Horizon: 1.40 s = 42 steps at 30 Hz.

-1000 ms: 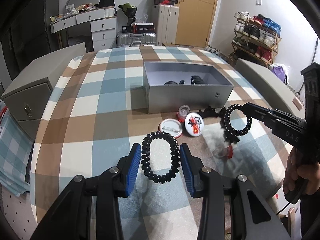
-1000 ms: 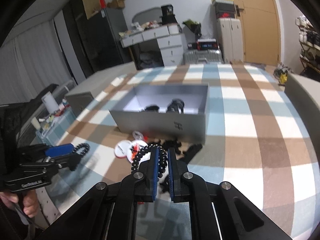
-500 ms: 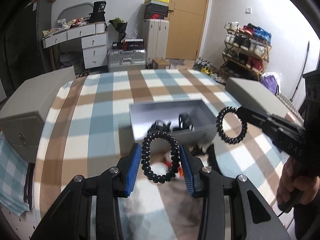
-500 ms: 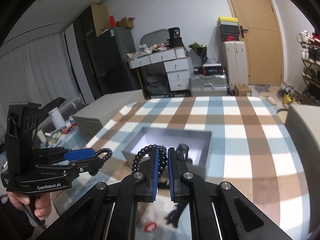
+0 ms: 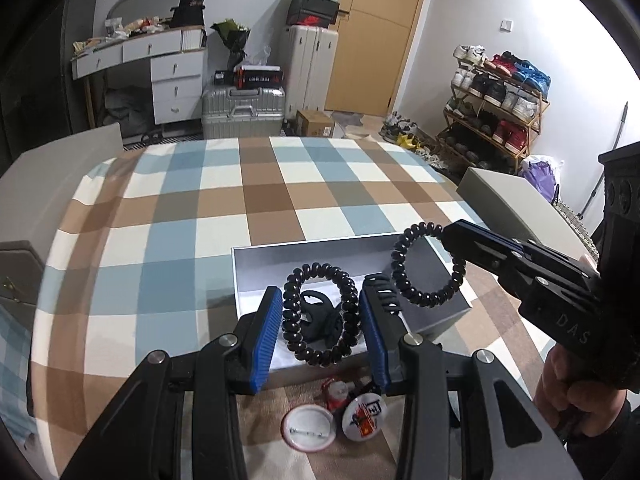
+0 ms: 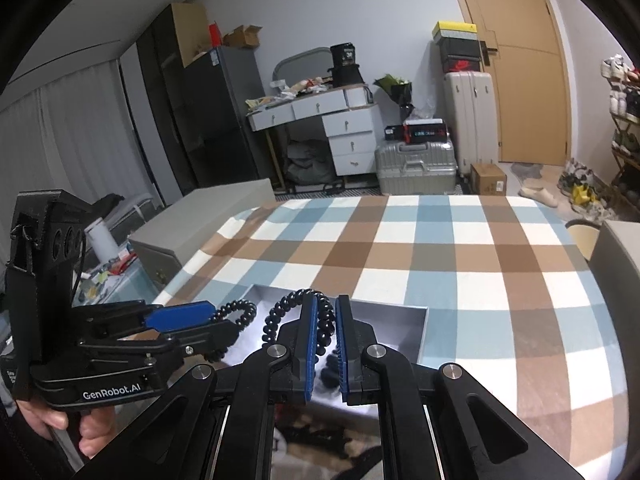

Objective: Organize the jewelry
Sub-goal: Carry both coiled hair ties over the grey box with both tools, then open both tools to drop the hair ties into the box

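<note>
- While a second ago both coils hung over the badges on the cloth in front of the box, now held above the box [image 5: 448,300] interior.
- Left gripper [image 5: 324,316] clamped across a black coil [image 5: 320,312], pads pressing its two sides, ring upright over the tray's near half.
- Right gripper [image 6: 324,340] squeezed nearly closed on a second coil [image 5: 428,264], pinched at one edge so the loop dangles free above the box's right side.
- Inside the box: dark claw clips [image 5: 320,320] lying under the left coil.
- Left out on the checked cloth [image 5: 168,208], just in front of the box: two round badges [image 5: 306,428] and a small red piece, not clear enough to name.
- Likely step: release, both coils being over the opening; dropping together looks feasible, apart from each other.
- Risk: right coil near the box's right wall, so could catch the rim.
- Remaining afterwards, by the look of it: the badges and the red piece.
</note>
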Motion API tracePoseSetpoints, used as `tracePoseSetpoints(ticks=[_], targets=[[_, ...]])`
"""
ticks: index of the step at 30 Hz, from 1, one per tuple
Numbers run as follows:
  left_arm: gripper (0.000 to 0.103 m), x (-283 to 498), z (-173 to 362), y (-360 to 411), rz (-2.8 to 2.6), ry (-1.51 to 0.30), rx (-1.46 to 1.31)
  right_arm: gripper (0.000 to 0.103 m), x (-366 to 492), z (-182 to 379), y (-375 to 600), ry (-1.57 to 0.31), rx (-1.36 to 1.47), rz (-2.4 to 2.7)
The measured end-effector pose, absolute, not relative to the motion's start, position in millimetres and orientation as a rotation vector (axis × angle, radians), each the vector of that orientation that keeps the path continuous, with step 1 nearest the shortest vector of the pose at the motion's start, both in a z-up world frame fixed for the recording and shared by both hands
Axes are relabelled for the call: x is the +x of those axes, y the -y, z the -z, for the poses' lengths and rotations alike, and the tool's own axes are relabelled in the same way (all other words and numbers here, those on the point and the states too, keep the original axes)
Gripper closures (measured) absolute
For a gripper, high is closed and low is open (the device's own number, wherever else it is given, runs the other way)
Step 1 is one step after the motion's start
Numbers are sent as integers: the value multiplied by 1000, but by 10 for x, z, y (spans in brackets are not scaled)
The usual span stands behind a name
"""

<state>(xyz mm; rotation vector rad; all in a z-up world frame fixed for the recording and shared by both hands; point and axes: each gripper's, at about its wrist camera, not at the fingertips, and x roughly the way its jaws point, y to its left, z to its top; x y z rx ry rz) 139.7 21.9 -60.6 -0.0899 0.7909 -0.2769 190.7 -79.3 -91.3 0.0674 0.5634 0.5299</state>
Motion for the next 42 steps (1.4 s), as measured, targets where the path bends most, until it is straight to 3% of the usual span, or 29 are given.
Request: tracePoseSetpoints(ticks=[28, 31, 35, 37, 39, 42], targets=[[68, 1674, 827, -217, 314, -857, -109, 94, 2279, 1226, 435, -656, -61, -522], [60, 1674, 821, -209, 344, -854, -114, 88, 2277, 1227, 418, -647, -75, -514], [54, 1634, 768, -206, 344, -834, -96, 71, 2245, 1194, 497, -626, -52, -498], [38, 1610, 741, -216, 338, -818, -90, 66, 2202, 1164, 573, -610, -23, -495], [38, 1577, 702, -237, 336, -795, -94, 59, 2144, 1123, 640, -589, -6, -486], [38, 1548, 668, -262, 323, -780, -94, 56, 2047, 1054, 725, -568, 8, -482]])
